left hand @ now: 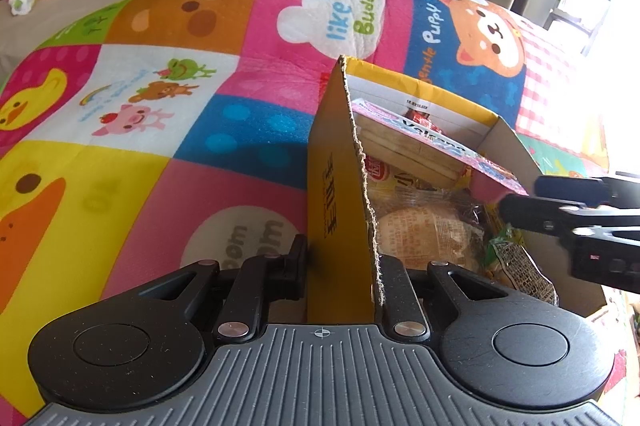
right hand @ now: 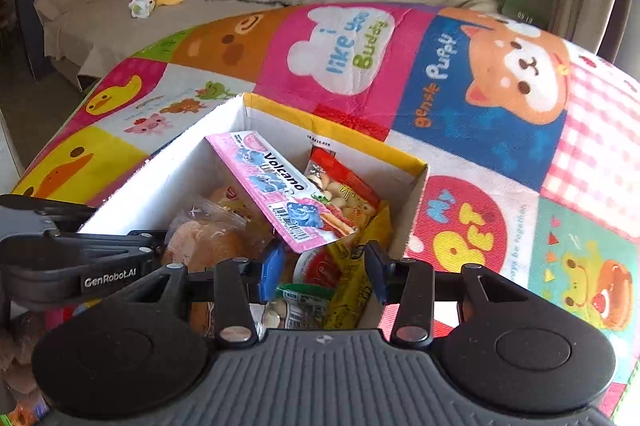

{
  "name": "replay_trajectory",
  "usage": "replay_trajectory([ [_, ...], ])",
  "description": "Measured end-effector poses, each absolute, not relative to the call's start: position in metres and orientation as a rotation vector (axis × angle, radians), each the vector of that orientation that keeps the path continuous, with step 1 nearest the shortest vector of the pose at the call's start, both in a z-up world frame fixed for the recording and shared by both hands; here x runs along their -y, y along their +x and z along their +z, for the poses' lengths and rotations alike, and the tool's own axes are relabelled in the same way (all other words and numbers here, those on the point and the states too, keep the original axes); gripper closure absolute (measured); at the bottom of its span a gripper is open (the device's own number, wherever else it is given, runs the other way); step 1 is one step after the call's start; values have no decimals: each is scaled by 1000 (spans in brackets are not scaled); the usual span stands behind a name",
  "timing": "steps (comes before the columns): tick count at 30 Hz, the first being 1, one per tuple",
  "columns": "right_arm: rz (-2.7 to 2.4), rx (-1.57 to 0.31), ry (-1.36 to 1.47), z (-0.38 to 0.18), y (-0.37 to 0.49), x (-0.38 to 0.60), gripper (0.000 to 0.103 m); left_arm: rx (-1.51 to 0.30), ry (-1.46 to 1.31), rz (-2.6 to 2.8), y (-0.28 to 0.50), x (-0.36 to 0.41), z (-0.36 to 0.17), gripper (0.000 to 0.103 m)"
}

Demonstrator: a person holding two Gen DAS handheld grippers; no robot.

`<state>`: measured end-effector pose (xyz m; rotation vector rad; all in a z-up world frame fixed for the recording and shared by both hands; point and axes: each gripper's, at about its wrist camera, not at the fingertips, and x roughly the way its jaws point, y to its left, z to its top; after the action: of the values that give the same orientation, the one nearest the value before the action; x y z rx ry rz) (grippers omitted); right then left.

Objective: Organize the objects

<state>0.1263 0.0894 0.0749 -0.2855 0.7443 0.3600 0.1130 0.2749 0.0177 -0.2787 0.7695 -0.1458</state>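
Snack-filled yellow box [right hand: 256, 114], its wall pinched by left tool [left hand: 340, 266]; right tool [right hand: 326, 266] spread above packets [right hand: 348, 186].

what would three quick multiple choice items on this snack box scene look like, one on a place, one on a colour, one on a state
1. Where is the pink Volcano box?
A. flat on the mat
B. on the sofa
C. inside the cardboard box, leaning on the other snacks

2. What colour is the outside of the cardboard box?
A. yellow
B. green
C. black

3. What is the left tool doing?
A. hanging open in the air
B. shut on a wall of the cardboard box
C. holding a plush toy

Answers:
1 C: the right wrist view shows it tilted within the white inner walls, over the packets.
2 A: the left wrist view shows a yellow outer wall with dark print.
3 B: its fingers sit against the wall from both sides.
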Motion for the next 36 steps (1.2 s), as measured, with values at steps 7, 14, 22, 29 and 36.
replay_trajectory([
  [7, 379, -673, -244, 99, 88, -57, 58, -769, -280, -146, 113, -274, 18, 85],
  [14, 389, -696, -170, 98, 52, -24, 47, -772, -279, -139, 113, -274, 18, 85],
  [22, 439, -716, -111, 75, 40, -26, 47, -812, -226, -124, 116, -266, 22, 87],
  [29, 347, -682, -127, 60, 57, -25, 47, -809, -71, -189, 170, -214, 32, 87],
  [36, 158, -666, -4, 54, 102, 6, 48, -767, -3, -74, 222, -206, 34, 43],
])
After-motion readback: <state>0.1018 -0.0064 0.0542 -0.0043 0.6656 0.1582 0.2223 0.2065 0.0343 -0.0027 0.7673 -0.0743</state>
